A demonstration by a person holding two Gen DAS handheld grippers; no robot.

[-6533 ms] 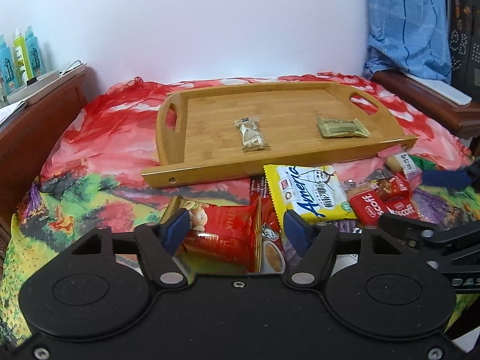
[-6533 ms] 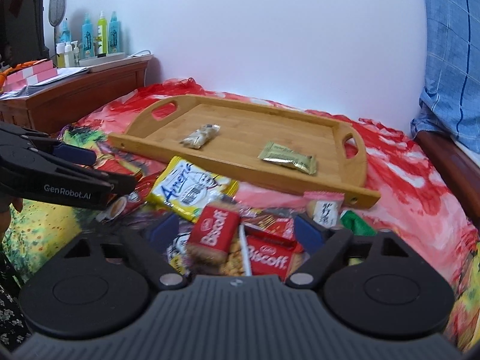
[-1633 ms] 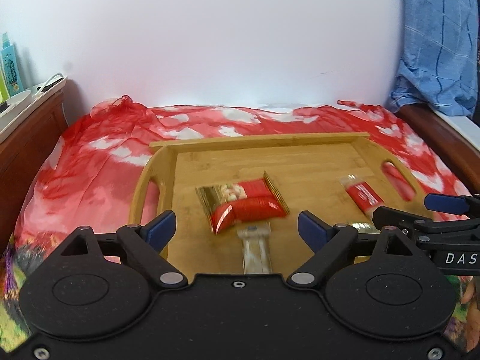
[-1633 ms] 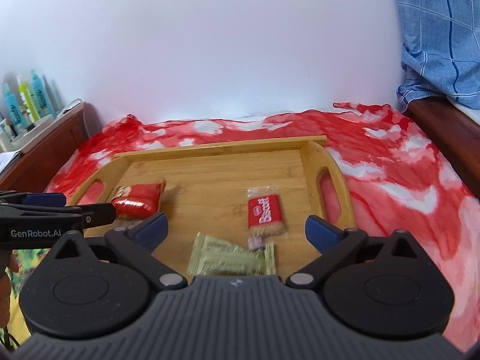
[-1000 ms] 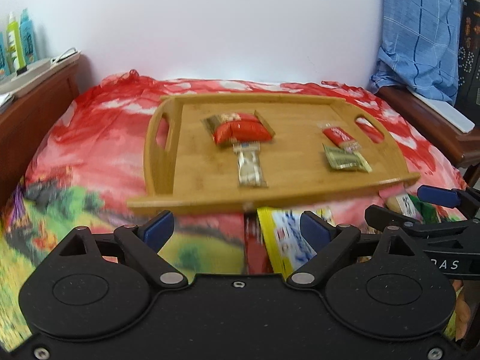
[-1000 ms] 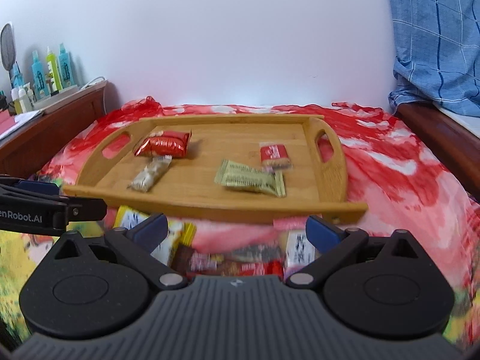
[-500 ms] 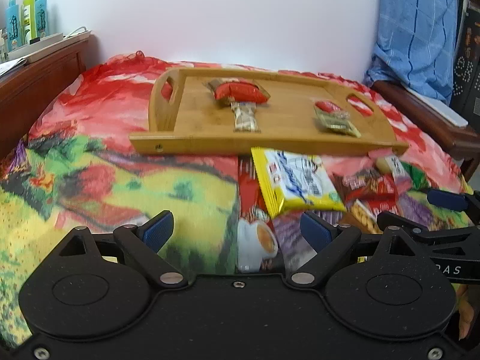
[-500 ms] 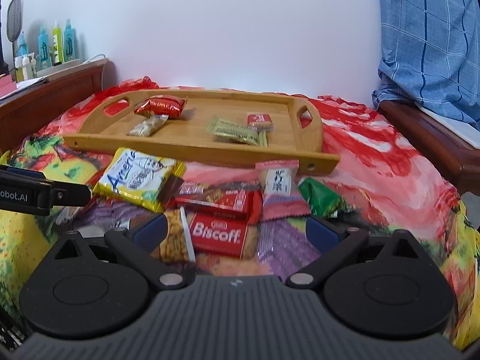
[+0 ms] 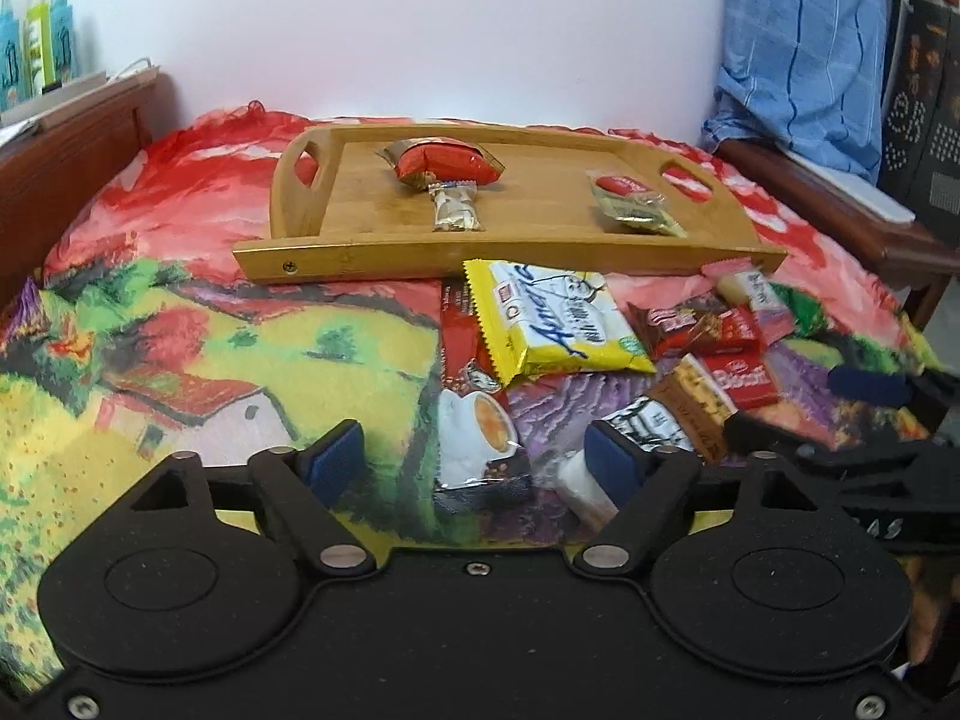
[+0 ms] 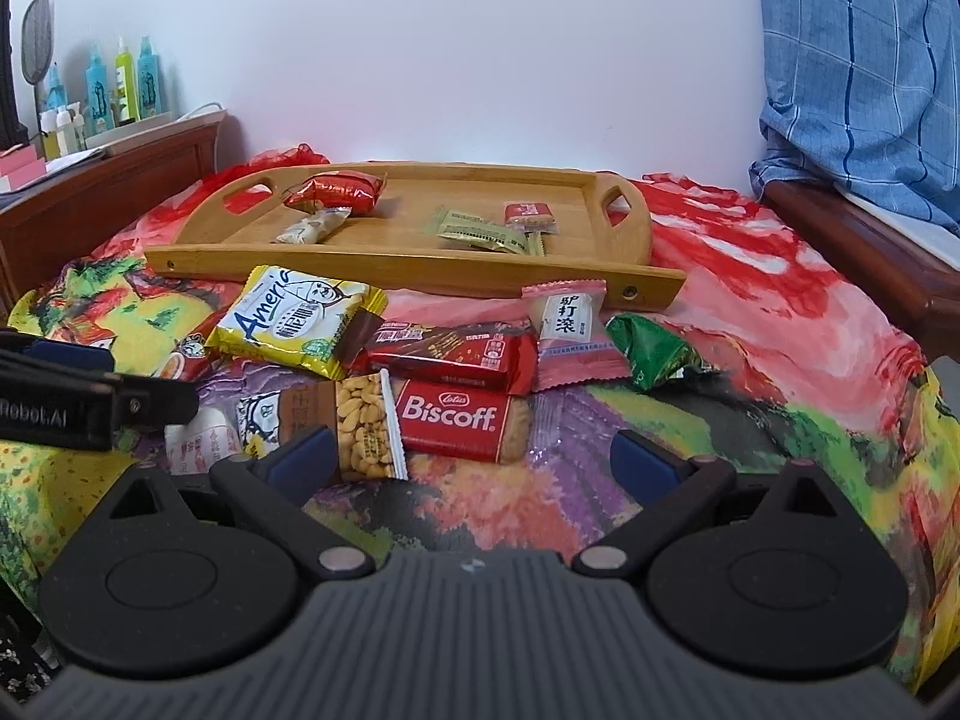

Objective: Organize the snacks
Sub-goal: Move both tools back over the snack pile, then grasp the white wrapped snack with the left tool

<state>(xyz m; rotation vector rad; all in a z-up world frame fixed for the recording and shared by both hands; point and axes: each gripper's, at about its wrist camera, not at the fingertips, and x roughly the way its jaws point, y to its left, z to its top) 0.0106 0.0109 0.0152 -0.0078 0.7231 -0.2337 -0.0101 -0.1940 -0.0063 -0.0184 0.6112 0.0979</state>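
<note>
A wooden tray (image 9: pixel 360 252) (image 10: pixel 384 267) lies at the back of the bed, holding a red packet (image 9: pixel 441 162), a pale bar (image 9: pixel 456 210), a green sachet (image 10: pixel 474 234) and a small Biscoff (image 10: pixel 528 213). Loose snacks lie in front of it: a yellow packet (image 9: pixel 552 321) (image 10: pixel 294 318), a coffee sachet (image 9: pixel 477 426), a peanut bar (image 10: pixel 360 426), a red Biscoff (image 10: pixel 459 417), a pink candy (image 10: pixel 567 330) and a green pack (image 10: pixel 651 354). My left gripper (image 9: pixel 480 462) is open over the coffee sachet. My right gripper (image 10: pixel 474 459) is open just before the Biscoff.
The bed has a colourful painted cloth (image 9: pixel 210 360). A wooden headboard shelf with bottles (image 10: pixel 120 90) stands at the left. A blue checked cloth (image 10: pixel 864 72) hangs at the right over a wooden rail (image 10: pixel 852 246). A white wall is behind.
Both grippers have pulled back from the tray toward the loose snacks at the front. A red packet and a small Biscoff now lie on the tray. Both stay open.
</note>
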